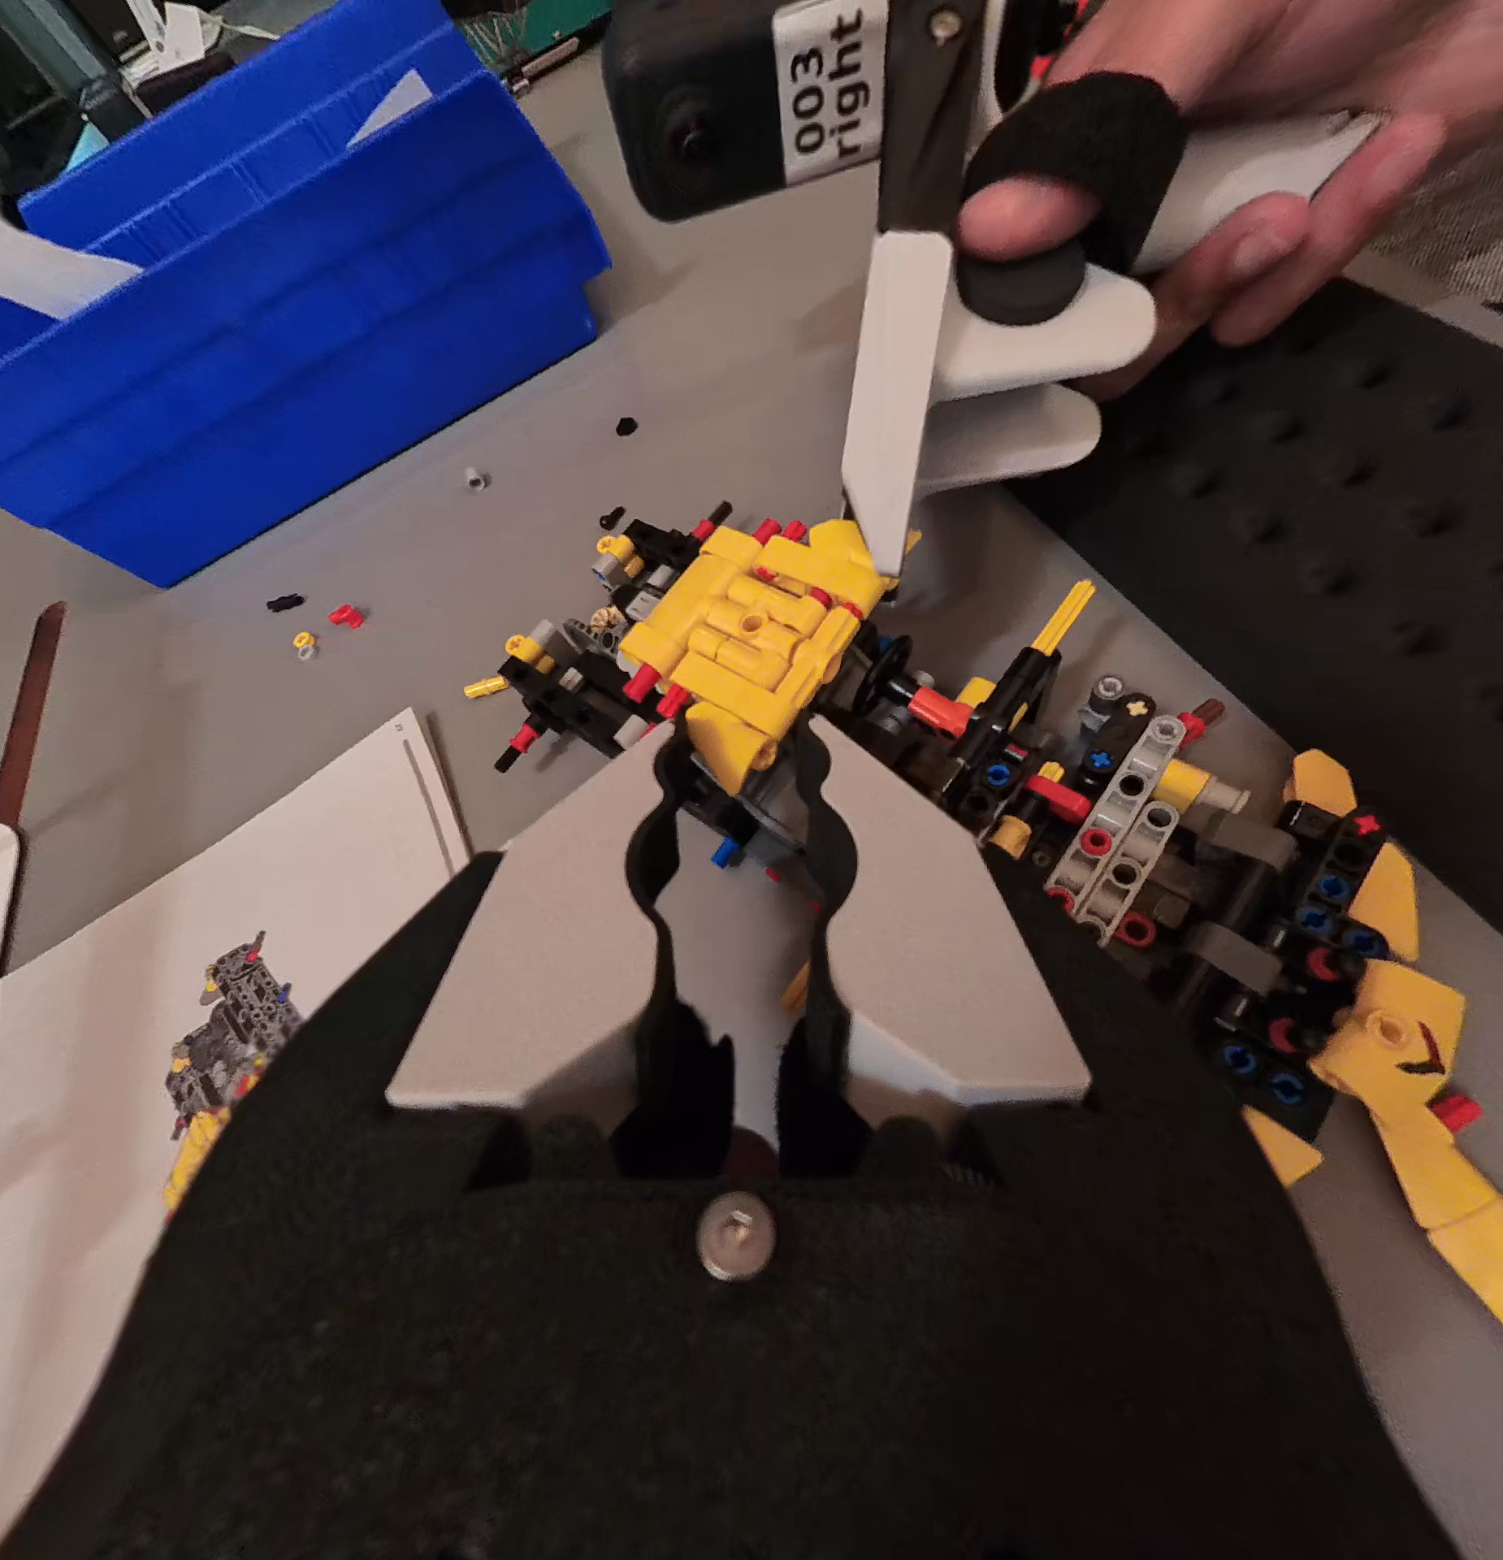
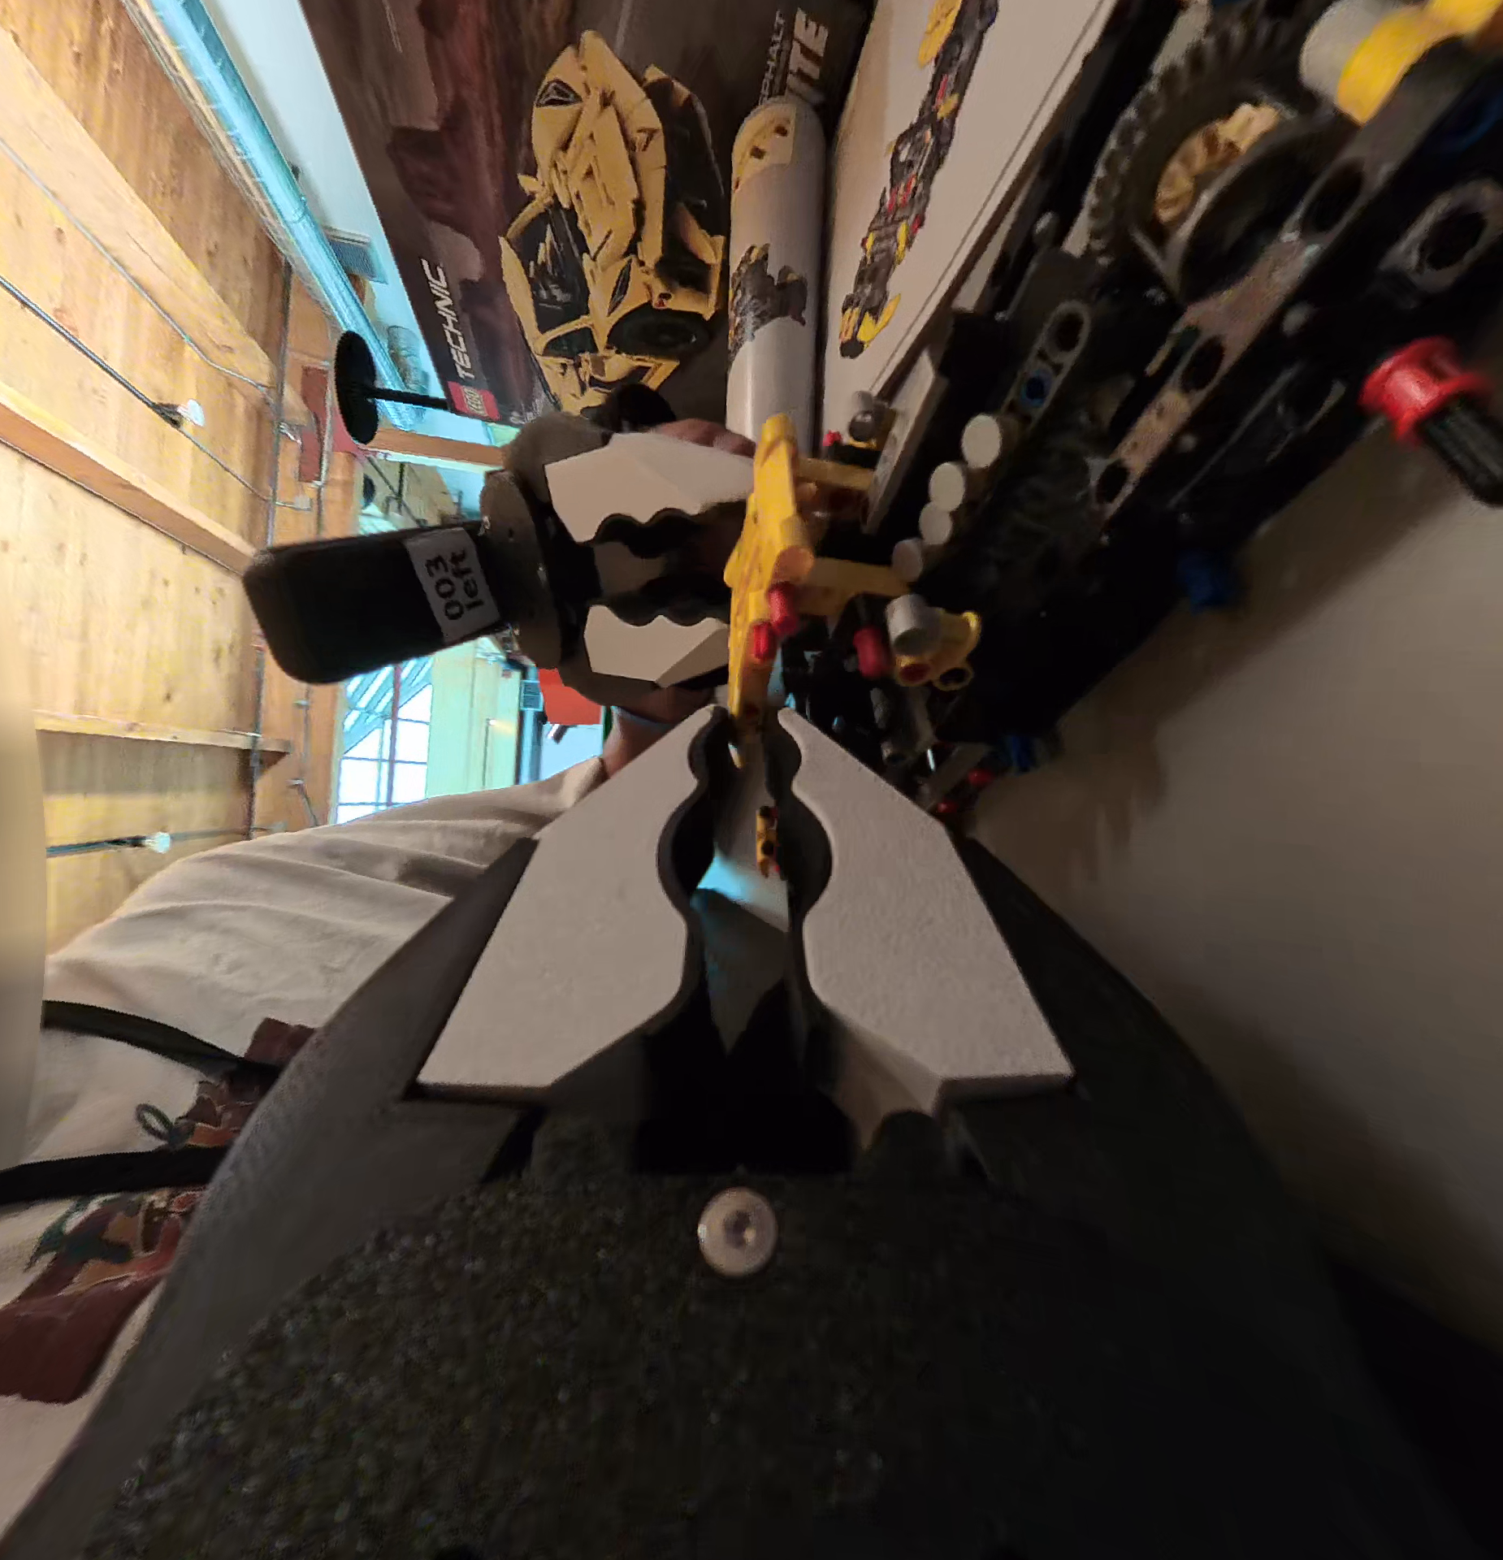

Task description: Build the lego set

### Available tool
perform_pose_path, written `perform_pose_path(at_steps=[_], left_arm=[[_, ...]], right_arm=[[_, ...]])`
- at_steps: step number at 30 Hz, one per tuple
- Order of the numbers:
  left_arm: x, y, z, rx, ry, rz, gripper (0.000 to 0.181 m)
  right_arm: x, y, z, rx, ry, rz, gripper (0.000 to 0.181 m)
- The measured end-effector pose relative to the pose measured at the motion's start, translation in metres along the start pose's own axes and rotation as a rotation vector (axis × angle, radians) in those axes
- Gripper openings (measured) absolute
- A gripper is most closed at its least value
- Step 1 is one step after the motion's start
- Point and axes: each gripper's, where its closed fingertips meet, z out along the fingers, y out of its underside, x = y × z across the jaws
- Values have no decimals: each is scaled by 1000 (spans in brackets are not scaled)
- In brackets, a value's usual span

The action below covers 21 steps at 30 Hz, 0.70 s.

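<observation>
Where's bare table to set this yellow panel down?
Bare table runs between the blue bin and the yellow panel, with a few loose pins. Right is crowded by the chassis; the manual fills the near left.

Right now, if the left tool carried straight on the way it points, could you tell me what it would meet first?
The left tool would meet the yellow panel assembly at once: its tips already close on that piece's near corner. Beyond it stands the right tool, gripping the far edge.

Right gripper (image 2: 744,730) pinches the lower edge of the yellow panel assembly (image 2: 765,557); left gripper (image 2: 689,574) clamps its far face. Black chassis (image 2: 1238,354) adjoins; set box (image 2: 562,211) behind.
</observation>
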Motion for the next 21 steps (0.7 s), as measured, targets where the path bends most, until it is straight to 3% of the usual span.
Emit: perform_pose_path(at_steps=[7, 12, 21], left_arm=[[1, -2, 2, 19, 12, -20, 24], [2, 0, 1, -24, 22, 57, 24], [1, -2, 3, -34, 29, 36, 24]], right_arm=[[2, 4, 2, -54, -24, 50, 5], [0, 4, 3, -61, -51, 65, 4], [2, -13, -7, 104, -40, 91, 7]])
